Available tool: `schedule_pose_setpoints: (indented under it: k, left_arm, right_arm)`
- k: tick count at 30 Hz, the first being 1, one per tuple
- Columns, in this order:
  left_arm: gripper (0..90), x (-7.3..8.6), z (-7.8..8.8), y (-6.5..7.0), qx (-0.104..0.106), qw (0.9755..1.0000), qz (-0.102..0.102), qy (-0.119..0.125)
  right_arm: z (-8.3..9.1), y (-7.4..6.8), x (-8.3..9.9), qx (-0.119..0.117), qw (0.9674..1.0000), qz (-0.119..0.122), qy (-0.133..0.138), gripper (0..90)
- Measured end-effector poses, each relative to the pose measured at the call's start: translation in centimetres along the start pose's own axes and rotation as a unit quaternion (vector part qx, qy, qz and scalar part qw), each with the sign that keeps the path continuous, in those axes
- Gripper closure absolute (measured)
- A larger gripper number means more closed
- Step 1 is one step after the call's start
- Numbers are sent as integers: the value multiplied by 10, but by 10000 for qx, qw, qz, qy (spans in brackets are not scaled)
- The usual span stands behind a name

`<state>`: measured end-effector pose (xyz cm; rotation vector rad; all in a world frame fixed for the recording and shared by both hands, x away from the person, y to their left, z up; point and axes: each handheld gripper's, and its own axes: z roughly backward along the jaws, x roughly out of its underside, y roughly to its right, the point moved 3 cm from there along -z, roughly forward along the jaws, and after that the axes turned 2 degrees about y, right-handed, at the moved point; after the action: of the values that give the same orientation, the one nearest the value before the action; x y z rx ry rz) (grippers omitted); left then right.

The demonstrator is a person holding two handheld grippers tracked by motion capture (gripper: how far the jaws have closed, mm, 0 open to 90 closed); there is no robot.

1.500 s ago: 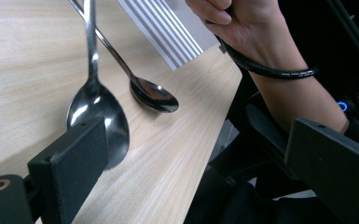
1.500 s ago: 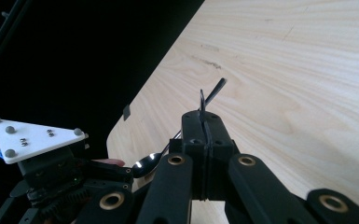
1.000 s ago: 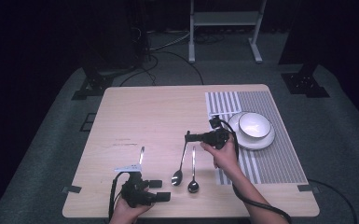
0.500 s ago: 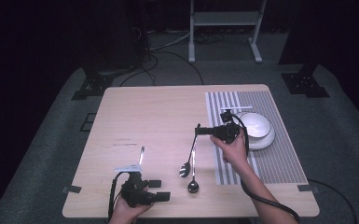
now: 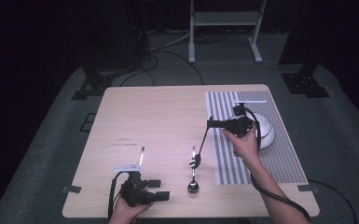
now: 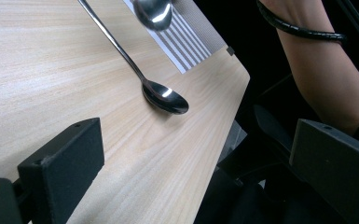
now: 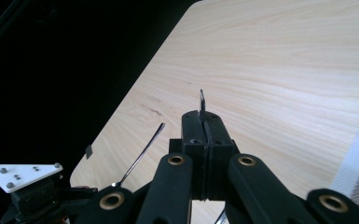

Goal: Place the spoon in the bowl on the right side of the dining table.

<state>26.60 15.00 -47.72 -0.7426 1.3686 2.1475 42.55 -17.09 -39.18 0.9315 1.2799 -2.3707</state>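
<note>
The left gripper rests low at the near edge of the surface, its fingers spread wide apart. The right gripper is raised on an extended forearm, its fingers pressed together on a spoon handle.

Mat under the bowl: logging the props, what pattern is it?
Grey and white stripes on the mat, clearest in the high view.
</note>
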Motion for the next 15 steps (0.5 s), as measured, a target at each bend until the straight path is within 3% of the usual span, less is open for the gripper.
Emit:
schedule_pose_setpoints:
  k: [15]
  left_arm:
    - [16,1,-1,0,-19,10000,10,-10]
  right_arm:
    - [25,9,-17,265,9995,0,194,894]
